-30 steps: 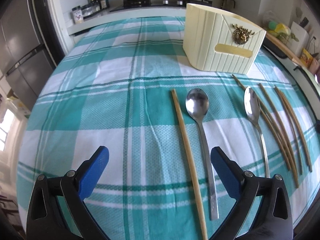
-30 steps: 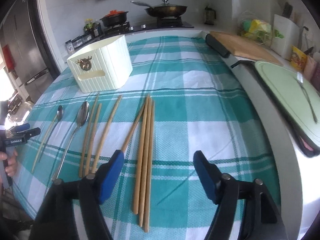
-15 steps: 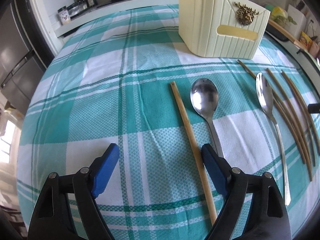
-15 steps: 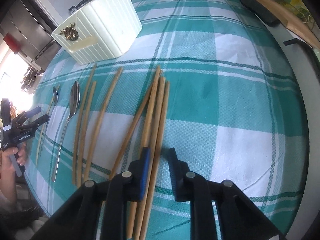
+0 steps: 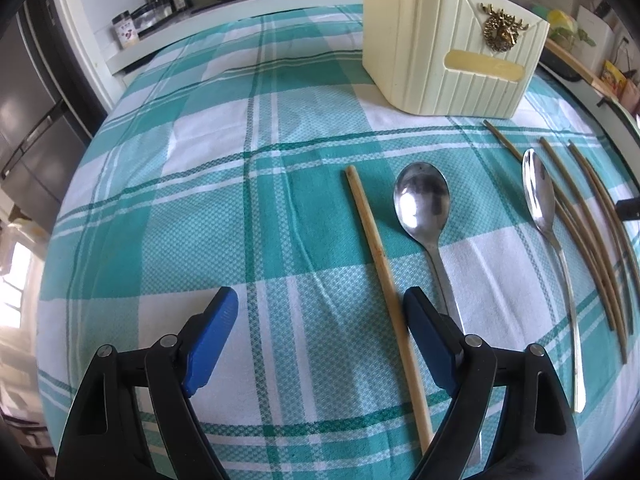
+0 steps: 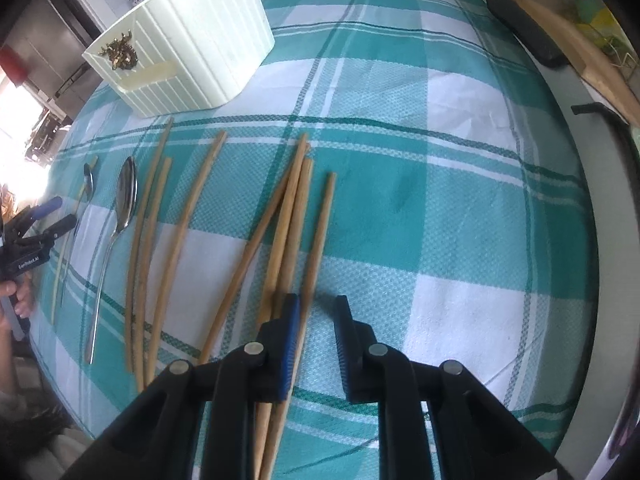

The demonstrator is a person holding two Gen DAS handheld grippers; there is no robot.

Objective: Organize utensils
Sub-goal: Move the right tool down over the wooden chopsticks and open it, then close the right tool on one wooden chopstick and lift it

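Landmark: cream ribbed holder (image 5: 448, 52) with a gold crest, standing upright at the far side of the table (image 5: 200, 200) on the teal-and-white checked cloth.

Left tongs (image 5: 320, 332): wide open, nothing between the blue pads; they hang over bare cloth on the near side of the holder; a single pale chopstick (image 5: 380, 264) lies just beside the right pad, apparently not touched; a large steel spoon (image 5: 424, 208) lies beside that chopstick, bowl toward the holder; a second, slimmer spoon (image 5: 540, 196) lies further out, next to several darker chopsticks (image 5: 592, 232).

Right tongs (image 6: 316, 320): nearly closed, a narrow gap left between the pads; they are down at the near ends of a fanned bundle of chopsticks (image 6: 296, 216) lying in front of the holder, tips pointing toward it; the outermost stick of the bundle runs under the left pad; whether any stick is actually pinched cannot be told from this angle, since the gap itself shows only cloth.

Three more chopsticks (image 6: 160, 216) lie loose between the bundle and the slimmer spoon; the left tongs and the hand (image 6: 16, 292) holding them show at the picture edge of the right wrist view.
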